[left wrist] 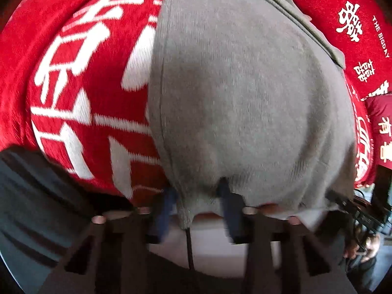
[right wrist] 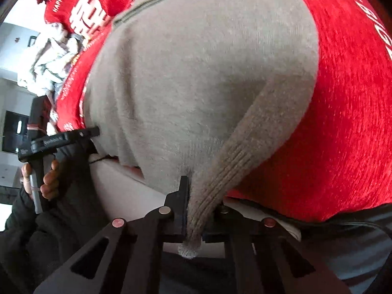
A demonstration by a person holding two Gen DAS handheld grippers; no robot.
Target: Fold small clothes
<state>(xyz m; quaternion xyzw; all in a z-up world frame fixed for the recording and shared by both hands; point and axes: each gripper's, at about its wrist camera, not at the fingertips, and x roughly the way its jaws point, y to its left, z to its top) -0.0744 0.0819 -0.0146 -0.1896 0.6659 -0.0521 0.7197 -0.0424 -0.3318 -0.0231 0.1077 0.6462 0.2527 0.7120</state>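
The soft grey knitted garment (left wrist: 232, 98) lies on the red cloth with white characters (left wrist: 73, 85). The left tongs (left wrist: 198, 196) pinch its near edge; the right tongs (right wrist: 196, 210) are closed on its ribbed cuff (right wrist: 208, 196). It seems light and limp, so the edges are best for holding.

Sweater (left wrist: 232, 98): plain heather grey knit, darker olive-grey trim at top of frame; ribbed cuff (right wrist: 210, 193) lower centre. Cloth (left wrist: 80, 78) beneath: bright red, large white Chinese characters and small white lettering. Fingers (left wrist: 230, 210): dark blue-black.
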